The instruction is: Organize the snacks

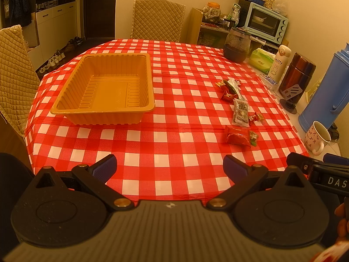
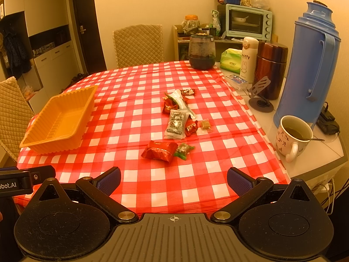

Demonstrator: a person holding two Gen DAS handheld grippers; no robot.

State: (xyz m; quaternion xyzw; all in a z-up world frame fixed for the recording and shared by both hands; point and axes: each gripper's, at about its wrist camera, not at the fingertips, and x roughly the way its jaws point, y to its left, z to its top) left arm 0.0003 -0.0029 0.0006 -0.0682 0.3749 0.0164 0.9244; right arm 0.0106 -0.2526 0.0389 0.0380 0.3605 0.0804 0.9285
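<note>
Hovering spread and empty, the right hand-held gripper (image 2: 173, 180) faces the snacks (image 2: 175, 122) scattered ahead on the surface (image 2: 135, 100); the left hand-held gripper (image 1: 170, 167), also released, faces the empty tray (image 1: 104, 87). Nothing is picked yet: next comes reaching forward for the nearest red packet (image 2: 159, 150).

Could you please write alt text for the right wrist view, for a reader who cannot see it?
An open gripper hovers over a red checked table with wrapped snacks scattered at centre. An empty orange tray sits left; a mug and blue thermos stand right.

Red-and-white checked tablecloth (image 2: 152, 185), orange tray (image 1: 104, 111), blue flask (image 2: 305, 65), red snack packet (image 2: 159, 150).
</note>
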